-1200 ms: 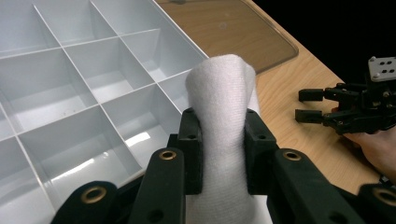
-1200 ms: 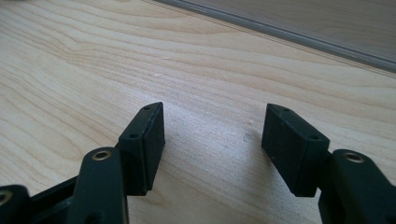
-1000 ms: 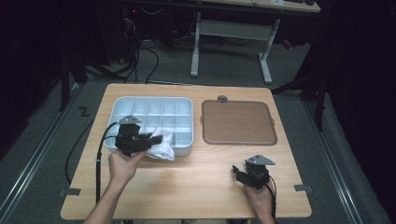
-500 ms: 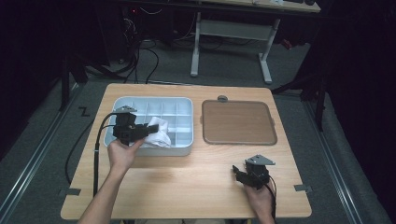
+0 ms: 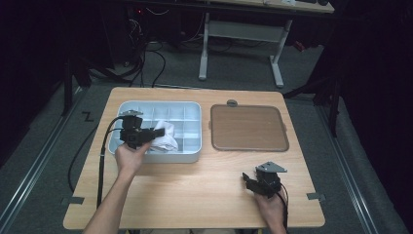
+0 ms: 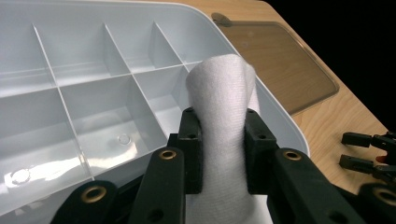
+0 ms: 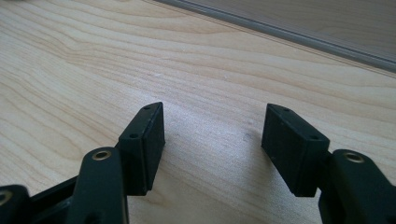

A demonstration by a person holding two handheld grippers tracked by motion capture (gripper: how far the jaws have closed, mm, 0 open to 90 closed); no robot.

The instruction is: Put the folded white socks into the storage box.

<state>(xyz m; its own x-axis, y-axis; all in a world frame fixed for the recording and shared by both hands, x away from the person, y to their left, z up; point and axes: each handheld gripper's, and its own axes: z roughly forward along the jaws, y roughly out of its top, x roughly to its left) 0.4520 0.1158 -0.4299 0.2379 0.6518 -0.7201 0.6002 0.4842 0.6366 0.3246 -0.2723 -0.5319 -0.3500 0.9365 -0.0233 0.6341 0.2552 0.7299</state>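
A rolled white cloth [image 6: 222, 112] is clamped between the black pads of my left gripper [image 6: 218, 149]. In the high view that left gripper [image 5: 158, 134] holds the white cloth [image 5: 164, 139] over the near right cells of the pale divided tray [image 5: 192, 108]. The tray's empty cells [image 6: 88, 107] spread out below the cloth in the left gripper view. My right gripper [image 5: 249, 181] rests low at the near right of the wooden table [image 5: 195, 195], its jaws apart with only bare wood between them, as the right gripper view [image 7: 212, 135] confirms.
A brown flat lid [image 5: 248, 127] lies on the table to the right of the tray, with a small grey knob [image 5: 232, 103] at its far edge. A black cable [image 5: 101, 161] trails from the left gripper off the table's left side.
My left gripper has carried the white cloth away from the tray's near edge and further in over its cells. The right gripper has kept still.
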